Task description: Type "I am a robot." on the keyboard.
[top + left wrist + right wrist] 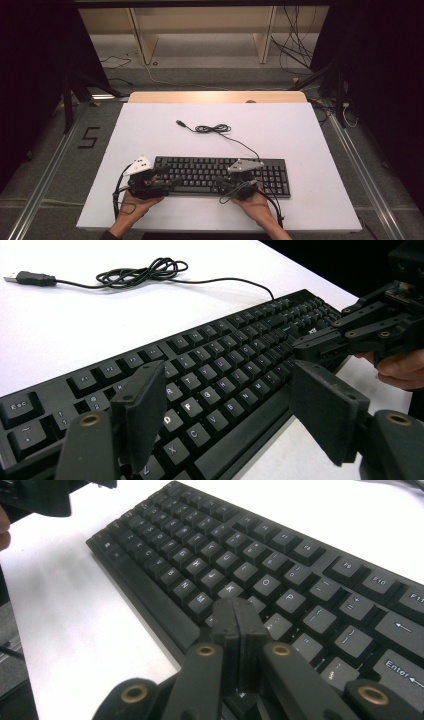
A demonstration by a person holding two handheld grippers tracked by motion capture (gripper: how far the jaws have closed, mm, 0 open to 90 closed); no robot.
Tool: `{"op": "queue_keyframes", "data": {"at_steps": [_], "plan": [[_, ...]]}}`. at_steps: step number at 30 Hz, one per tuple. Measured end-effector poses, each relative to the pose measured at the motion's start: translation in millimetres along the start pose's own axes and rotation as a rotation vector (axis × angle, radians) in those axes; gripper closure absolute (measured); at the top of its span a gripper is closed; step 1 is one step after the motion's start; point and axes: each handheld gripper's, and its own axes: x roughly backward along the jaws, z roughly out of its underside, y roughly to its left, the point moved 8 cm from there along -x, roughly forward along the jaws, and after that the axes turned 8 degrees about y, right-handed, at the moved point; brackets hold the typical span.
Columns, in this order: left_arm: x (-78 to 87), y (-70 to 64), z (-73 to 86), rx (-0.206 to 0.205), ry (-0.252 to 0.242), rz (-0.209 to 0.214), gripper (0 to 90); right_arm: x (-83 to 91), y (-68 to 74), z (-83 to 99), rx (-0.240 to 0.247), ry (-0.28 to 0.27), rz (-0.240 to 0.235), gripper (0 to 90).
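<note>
Flat white surface [150,135] in a dim room, black full-size keyboard [210,170] sat on it, left gripper [227,410] was wide open, right gripper [235,630] pinched closed on nothing, pale wooden shelving [200,30] behind

Right gripper [239,611] jaws pressed together, nothing between, tips over keyboard [260,555] near the spacebar's right end. White worktop [65,615] at left. Left gripper [45,492] top-left corner.

High view overhead, facing forward; both gripper views close, low, sharing the keyboard [220,175]
</note>
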Motion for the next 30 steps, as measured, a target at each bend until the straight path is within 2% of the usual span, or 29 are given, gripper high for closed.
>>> {"op": "queue_keyframes", "data": {"at_steps": [12,30], "plan": [[3.5,-5.7,6.9,-0.008,0.004,0.005,25.6,-6.6,-2.8,2.3,-0.002,0.029,0.014,90.0],[6.1,-6.4,10.4,-0.010,0.001,0.002,24.8,-12.2,-4.8,6.7,0.003,0.055,0.020,90.0]]}}
